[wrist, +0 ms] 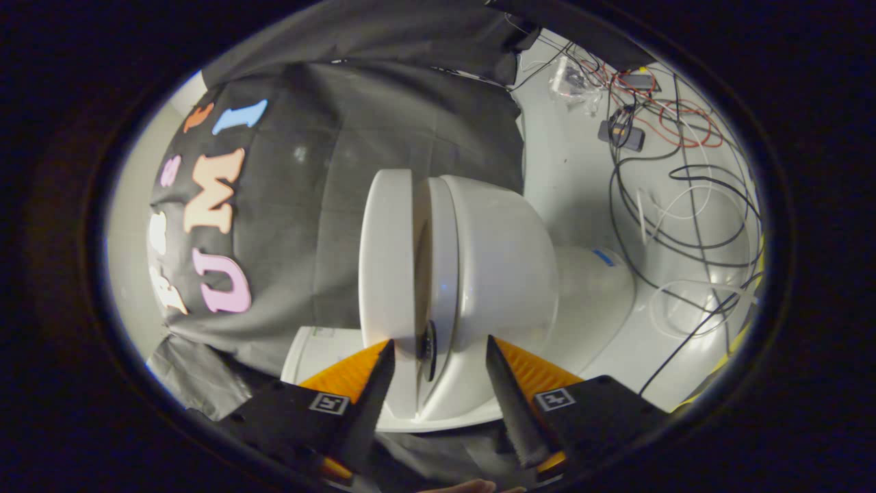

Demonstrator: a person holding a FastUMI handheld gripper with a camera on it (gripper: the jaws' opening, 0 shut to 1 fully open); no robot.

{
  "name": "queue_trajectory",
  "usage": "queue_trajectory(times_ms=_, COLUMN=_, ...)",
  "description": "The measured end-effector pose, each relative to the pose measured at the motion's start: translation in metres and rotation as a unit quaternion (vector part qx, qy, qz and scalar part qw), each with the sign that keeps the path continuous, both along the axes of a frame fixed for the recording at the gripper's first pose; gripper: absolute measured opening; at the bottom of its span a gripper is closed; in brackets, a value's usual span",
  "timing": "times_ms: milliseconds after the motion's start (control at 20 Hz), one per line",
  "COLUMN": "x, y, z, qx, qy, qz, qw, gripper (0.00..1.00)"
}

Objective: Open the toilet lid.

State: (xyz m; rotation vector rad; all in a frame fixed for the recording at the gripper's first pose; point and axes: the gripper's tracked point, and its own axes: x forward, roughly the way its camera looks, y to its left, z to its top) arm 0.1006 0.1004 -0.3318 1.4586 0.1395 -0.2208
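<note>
The view is rolled sideways, so the white toilet lies across it, with the floor on its far side. The lid point(385, 253) is the flat slab on the cloth-wall side. A narrow dark gap separates it from the seat point(441, 260), which rests on the rounded bowl point(503, 274). My gripper point(440, 341) is open and its fingers straddle the near edge of the toilet. One fingertip point(387, 356) lies over the lid's outer face and the other point(494, 356) over the bowl. A small dark round part point(428, 350) sits in the gap between them. Whether the fingers touch the toilet I cannot tell.
The toilet's pedestal point(592, 287) meets a pale floor strewn with black, white and red cables point(684, 178) and a small dark box point(621, 133). Black cloth point(383, 123) hangs behind the toilet. A white boxy part point(311, 349) sits beside the lid near the fingers.
</note>
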Motion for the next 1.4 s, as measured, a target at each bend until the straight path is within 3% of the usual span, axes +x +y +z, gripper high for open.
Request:
queue_trajectory(times_ms=200, x=0.006, y=-0.003, z=0.001, qx=0.007, qy=-0.018, qz=-0.016, qw=1.0, gripper=0.59)
queue_trajectory(times_ms=350, x=0.007, y=-0.001, z=0.011, qx=0.02, qy=-0.03, qz=0.0, qw=0.999, gripper=0.39)
queue_trajectory(times_ms=450, x=0.009, y=0.0, z=0.008, qx=-0.007, qy=-0.019, qz=0.012, qw=1.0, gripper=0.25)
queue_trajectory(times_ms=700, x=0.009, y=-0.001, z=0.005, qx=0.007, qy=-0.009, qz=0.017, qw=1.0, gripper=0.25)
queue_trajectory(times_ms=850, x=0.017, y=-0.001, z=0.0, qx=0.002, qy=0.004, qz=0.014, qw=1.0, gripper=0.01)
queue_trajectory(times_ms=1400, x=0.008, y=0.004, z=0.018, qx=-0.033, qy=0.074, qz=-0.014, qw=0.997, gripper=0.01)
